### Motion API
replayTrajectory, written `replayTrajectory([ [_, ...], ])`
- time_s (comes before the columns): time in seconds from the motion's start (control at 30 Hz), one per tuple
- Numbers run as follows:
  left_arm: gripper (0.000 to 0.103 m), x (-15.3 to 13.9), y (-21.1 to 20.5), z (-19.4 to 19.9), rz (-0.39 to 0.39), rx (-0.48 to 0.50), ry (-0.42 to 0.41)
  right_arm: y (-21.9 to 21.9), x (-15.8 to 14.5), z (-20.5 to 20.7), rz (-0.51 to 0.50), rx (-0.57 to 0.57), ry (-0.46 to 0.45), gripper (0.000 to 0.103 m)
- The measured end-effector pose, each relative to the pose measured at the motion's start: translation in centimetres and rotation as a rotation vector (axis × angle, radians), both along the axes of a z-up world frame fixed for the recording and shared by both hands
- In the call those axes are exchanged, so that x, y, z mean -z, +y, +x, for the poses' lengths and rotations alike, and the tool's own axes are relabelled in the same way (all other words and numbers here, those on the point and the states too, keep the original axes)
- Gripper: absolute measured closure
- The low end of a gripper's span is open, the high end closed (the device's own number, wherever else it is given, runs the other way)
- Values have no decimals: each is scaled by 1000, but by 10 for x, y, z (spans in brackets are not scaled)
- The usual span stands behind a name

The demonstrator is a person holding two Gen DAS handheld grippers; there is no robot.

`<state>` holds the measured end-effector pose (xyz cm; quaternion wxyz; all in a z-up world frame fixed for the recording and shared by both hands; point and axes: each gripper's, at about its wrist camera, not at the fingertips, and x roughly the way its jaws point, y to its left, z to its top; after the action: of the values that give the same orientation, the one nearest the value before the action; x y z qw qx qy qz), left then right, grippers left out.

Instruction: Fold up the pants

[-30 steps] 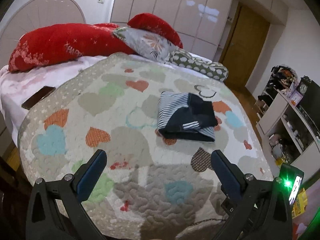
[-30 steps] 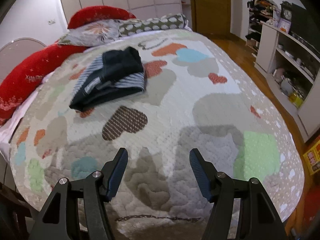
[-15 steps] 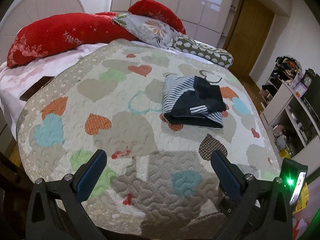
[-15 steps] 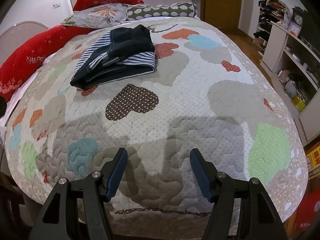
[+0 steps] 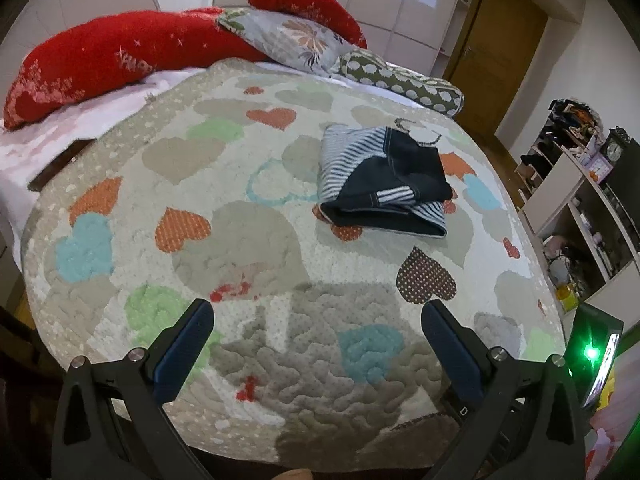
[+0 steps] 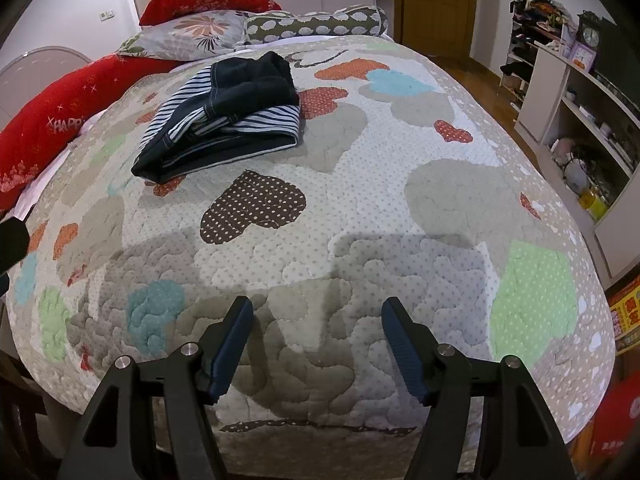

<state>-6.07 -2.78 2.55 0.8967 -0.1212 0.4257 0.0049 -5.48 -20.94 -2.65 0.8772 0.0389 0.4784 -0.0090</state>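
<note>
I hold the left gripper (image 5: 318,322) and right gripper (image 6: 316,320) with jaws spread wide, both empty, above the near edge of the quilt (image 6: 400,152). Over the last 1 s both have drawn back from the pants (image 5: 382,184), which now sit farther ahead on the quilt as a compact folded bundle, well apart from either tool. I judge the fold complete and the retreat a release. The heart-patterned quilt covers a bed; red pillows (image 5: 108,60) lie at its head, a wooden door (image 6: 436,4) and shelving (image 6: 576,120) beyond.
</note>
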Motion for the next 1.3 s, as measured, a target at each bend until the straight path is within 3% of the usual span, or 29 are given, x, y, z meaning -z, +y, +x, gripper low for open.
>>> replayTrajectory([
  [0.37, 0, 12, 2, 4, -48, 8, 53, 4, 0, 0, -23, -9, -8, 31],
  [0.73, 0, 17, -1, 5, -44, 15, 74, 6, 2, -2, -40, -18, -17, 30],
  [1.1, 0, 0, -5, -5, 4, 8, -38, 8, 3, -4, -64, -29, -31, 29],
  [1.3, 0, 4, -4, -1, 1, 14, -9, 9, 4, -4, -65, -30, -32, 29],
])
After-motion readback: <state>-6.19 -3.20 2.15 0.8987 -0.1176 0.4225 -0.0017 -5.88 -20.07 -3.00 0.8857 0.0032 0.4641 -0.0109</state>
